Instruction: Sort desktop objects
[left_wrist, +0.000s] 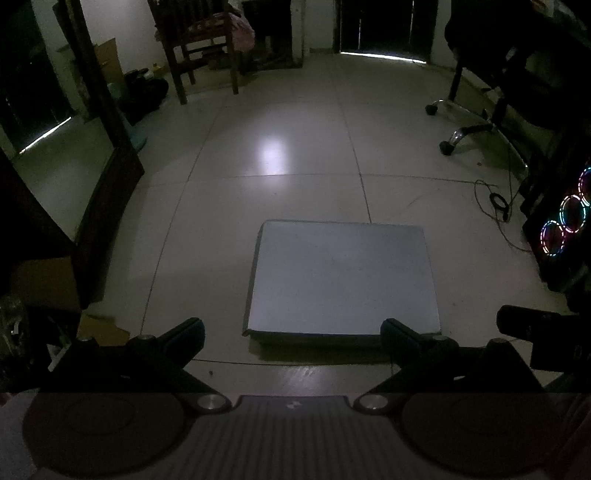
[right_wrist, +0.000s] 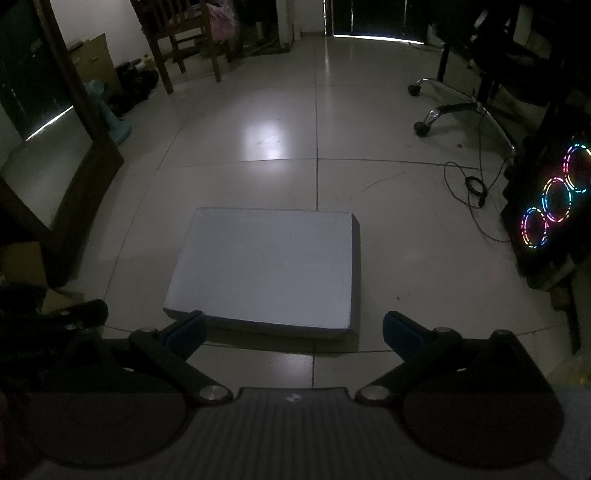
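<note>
A flat white rectangular board or box (left_wrist: 341, 278) lies on the tiled floor; its top is bare. It also shows in the right wrist view (right_wrist: 264, 271). My left gripper (left_wrist: 293, 332) is open and empty, held above the floor just short of the board's near edge. My right gripper (right_wrist: 295, 326) is open and empty, its fingers hovering over the board's near edge. No desktop objects show in either view. The room is dim.
A wooden chair (left_wrist: 199, 48) stands at the far left. An office chair base (right_wrist: 450, 107) and a cable (right_wrist: 474, 184) lie at the right. A PC case with coloured fans (right_wrist: 554, 195) stands at the right edge. A framed mirror (left_wrist: 107, 155) leans at the left.
</note>
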